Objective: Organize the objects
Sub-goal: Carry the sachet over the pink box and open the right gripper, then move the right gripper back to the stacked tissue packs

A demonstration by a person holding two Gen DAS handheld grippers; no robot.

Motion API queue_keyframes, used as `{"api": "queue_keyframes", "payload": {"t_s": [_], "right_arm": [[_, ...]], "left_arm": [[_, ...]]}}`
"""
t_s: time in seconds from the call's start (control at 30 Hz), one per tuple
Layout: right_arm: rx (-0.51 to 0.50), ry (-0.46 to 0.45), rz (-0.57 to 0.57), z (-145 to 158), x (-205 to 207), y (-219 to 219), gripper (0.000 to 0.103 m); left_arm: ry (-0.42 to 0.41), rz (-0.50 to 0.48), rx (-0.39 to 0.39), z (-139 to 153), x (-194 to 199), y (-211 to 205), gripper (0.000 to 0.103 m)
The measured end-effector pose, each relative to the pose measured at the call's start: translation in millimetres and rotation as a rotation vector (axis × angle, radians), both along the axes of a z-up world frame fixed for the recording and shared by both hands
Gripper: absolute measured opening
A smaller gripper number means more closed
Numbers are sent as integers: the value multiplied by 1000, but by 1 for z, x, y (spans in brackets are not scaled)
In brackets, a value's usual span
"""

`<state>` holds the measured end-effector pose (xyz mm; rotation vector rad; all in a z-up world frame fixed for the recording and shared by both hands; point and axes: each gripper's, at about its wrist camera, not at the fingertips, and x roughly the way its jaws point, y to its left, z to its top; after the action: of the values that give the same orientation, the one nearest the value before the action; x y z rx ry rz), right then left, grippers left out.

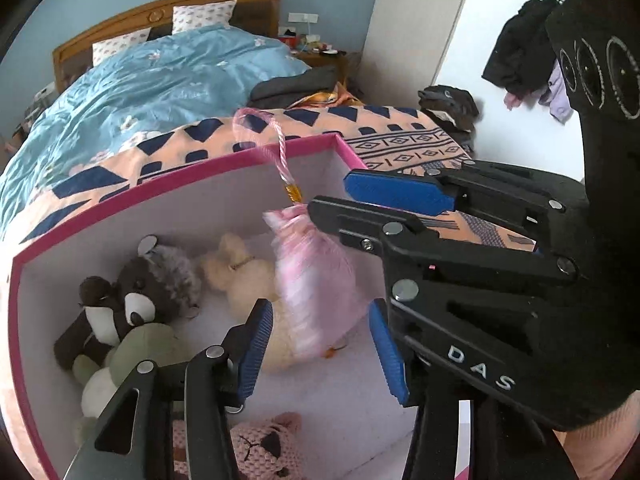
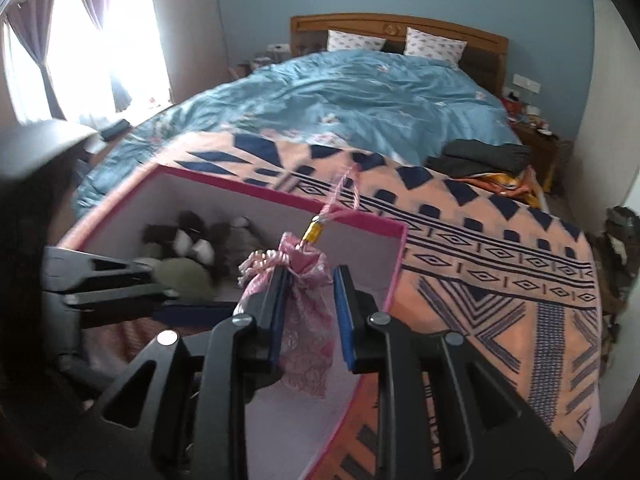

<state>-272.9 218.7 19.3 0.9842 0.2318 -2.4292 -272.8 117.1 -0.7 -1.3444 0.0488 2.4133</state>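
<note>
A pink drawstring pouch with a gold bead and a pink cord loop hangs blurred over the pink-rimmed white box. In the right wrist view the pouch sits between my right gripper's blue pads, which stand apart around it; whether they touch it I cannot tell. My left gripper is open over the box, below the pouch. The right gripper also shows from the side in the left wrist view. A brown raccoon toy, a cream plush, a green plush and a pink knitted toy lie inside the box.
The box rests on a peach and navy patterned blanket at the foot of a bed with a blue duvet. Dark folded clothes lie at the bed's right edge. A nightstand and a coat rack stand beyond.
</note>
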Motion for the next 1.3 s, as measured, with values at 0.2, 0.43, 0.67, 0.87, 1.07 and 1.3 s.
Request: {"api": "queue_keyframes", "payload": {"t_s": [0.2,0.43,0.67,0.87,1.07,1.3], "right_arm": [[-22,17,-15,5,7,7,31],[-117,26,44,20,44,20,42],[-240,31,101,30,101,43,50],[-275,6,141,16,152,63,51],[-288,-107,98,-28,175,82,52],[-363,-289,15,-85,166,98,52]], "left_arm": [[34,28,35,6,7,-12,51],[151,-22,119,28,56,-29,62],[261,-86,181,49,126,-47,68],[255,-115,225,34,168,-54,68],[156,-144,206,-6,184,-41,68],[35,-143,209,-48,180,-25,68]]}}
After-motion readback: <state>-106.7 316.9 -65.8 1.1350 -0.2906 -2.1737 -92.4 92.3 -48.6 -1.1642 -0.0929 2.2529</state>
